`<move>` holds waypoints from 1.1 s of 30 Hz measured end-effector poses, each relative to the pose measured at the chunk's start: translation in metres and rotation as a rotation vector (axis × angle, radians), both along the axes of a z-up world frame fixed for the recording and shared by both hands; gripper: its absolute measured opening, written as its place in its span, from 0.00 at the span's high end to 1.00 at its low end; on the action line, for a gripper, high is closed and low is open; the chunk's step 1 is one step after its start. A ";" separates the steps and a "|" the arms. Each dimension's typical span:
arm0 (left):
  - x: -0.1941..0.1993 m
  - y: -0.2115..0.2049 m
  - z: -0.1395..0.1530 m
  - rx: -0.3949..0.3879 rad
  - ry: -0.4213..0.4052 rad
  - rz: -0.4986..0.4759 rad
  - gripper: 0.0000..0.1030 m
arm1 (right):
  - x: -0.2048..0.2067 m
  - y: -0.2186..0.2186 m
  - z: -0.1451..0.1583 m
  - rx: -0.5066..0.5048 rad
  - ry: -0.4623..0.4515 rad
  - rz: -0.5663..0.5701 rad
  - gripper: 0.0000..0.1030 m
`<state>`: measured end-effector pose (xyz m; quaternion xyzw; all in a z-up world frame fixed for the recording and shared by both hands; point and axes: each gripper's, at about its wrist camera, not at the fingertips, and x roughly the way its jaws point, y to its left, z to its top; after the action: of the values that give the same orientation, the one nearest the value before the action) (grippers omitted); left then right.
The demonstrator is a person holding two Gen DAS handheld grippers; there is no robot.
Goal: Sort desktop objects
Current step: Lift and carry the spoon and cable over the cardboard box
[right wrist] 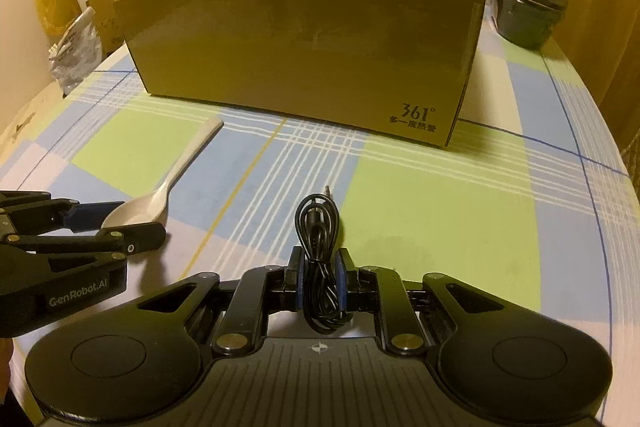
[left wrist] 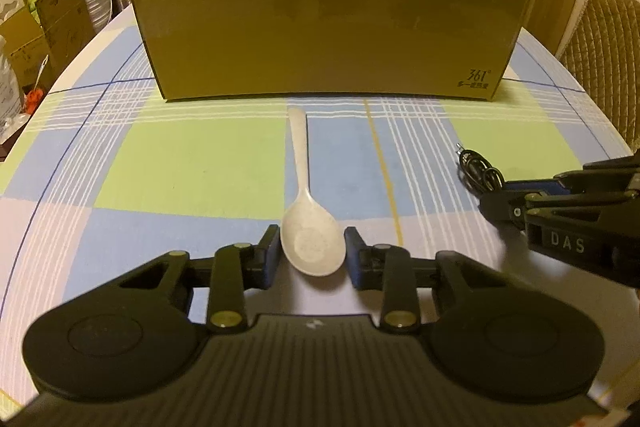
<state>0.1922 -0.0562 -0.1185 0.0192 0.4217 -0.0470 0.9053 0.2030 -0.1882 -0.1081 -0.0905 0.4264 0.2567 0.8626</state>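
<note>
My left gripper (left wrist: pixel 312 253) is spread around the white spoon's (left wrist: pixel 308 227) bowl; my right gripper (right wrist: pixel 319 277) pinches the coiled black audio cable (right wrist: pixel 318 259), cardboard box (right wrist: pixel 300 43) ahead

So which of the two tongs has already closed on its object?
The right tongs: they pinch the coiled black cable. The left tongs only flank the white spoon, gaps visible.

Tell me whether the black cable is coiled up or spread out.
Coiled up: the thin black cable lies in a tight bundle of loops between the right claw's fingers, plug tip poking out.
</note>
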 end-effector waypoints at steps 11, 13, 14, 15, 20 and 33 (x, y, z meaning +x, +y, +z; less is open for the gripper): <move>-0.012 0.002 0.000 -0.005 -0.011 -0.025 0.73 | -0.008 -0.001 -0.001 0.001 -0.011 -0.012 0.88; -0.014 0.003 0.001 -0.006 -0.007 -0.031 0.73 | -0.010 -0.002 -0.001 0.003 -0.008 -0.015 0.88; -0.015 0.002 0.002 -0.005 -0.006 -0.033 0.73 | -0.012 -0.002 -0.001 0.004 -0.006 -0.017 0.89; -0.017 0.003 0.003 -0.006 -0.008 -0.037 0.73 | -0.013 -0.002 0.000 0.007 -0.003 -0.019 0.89; -0.026 0.002 0.010 -0.014 -0.016 -0.049 0.73 | -0.019 -0.005 0.002 0.019 0.004 -0.037 0.90; -0.028 -0.003 0.007 0.017 -0.008 -0.075 0.73 | -0.027 -0.009 0.003 0.019 0.001 -0.054 0.90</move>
<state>0.1645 -0.0591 -0.1114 0.0430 0.4176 -0.0769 0.9043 0.1758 -0.1974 -0.1055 -0.0707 0.4268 0.2372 0.8698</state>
